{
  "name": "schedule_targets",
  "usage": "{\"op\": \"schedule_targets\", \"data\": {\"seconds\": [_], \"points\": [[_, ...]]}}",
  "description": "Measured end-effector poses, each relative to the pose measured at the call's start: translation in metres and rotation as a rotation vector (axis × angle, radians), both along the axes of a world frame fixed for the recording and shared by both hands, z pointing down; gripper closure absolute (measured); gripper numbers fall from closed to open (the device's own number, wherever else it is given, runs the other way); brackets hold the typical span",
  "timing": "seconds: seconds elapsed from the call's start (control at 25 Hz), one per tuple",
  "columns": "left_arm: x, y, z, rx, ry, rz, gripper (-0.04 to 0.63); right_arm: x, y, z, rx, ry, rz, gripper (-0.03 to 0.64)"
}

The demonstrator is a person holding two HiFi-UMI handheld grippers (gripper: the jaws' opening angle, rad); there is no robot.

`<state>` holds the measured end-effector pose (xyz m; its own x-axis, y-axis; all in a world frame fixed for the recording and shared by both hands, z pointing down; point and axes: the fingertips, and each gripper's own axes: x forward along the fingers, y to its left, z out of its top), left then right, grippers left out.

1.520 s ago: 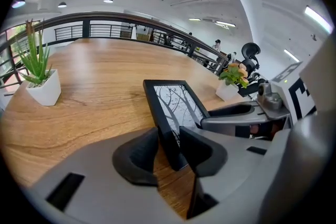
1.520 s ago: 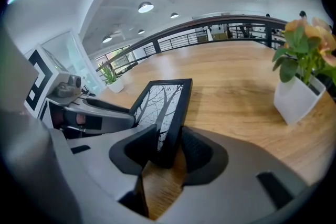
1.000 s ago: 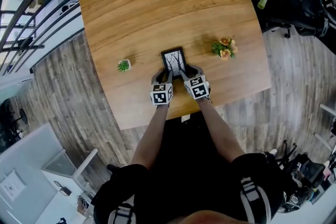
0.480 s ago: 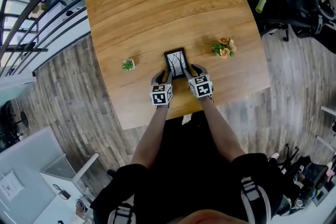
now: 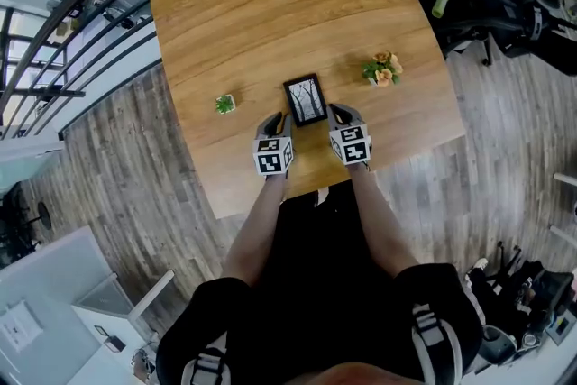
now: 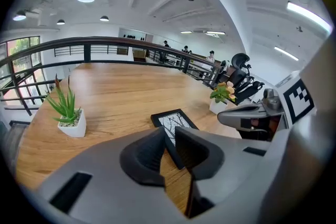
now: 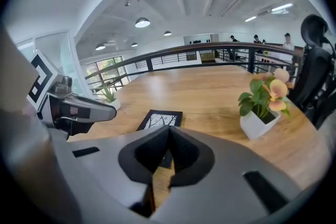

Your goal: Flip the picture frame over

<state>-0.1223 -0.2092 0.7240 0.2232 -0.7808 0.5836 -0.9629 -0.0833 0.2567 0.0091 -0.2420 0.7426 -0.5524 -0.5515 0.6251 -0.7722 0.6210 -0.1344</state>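
Picture frame lies flat, image up, on the counter, just ahead of both sets of fingers and touched by neither. The left gripper has just been closing to a narrow, empty gap. The right gripper is pressed together, empty. Flanking the near corners probably suits tipping that edge over.

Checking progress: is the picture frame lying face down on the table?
No, the picture frame lies flat on the table with its tree picture facing up.
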Motion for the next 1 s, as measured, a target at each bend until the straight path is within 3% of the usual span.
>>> {"op": "schedule_targets", "data": {"seconds": [0.16, 0.6, 1.0], "points": [[-0.002, 0.006, -0.011, 0.024, 0.0, 0.015, 0.55, 0.002, 0.012, -0.007, 0.014, -0.014, 0.016, 0.611], [-0.001, 0.021, -0.037, 0.089, 0.005, 0.082, 0.56, 0.01, 0.034, -0.03, 0.072, -0.014, 0.057, 0.609], [-0.024, 0.024, -0.068, 0.161, 0.027, 0.045, 0.561, 0.015, 0.046, -0.048, 0.112, 0.005, 0.08, 0.609]]}}
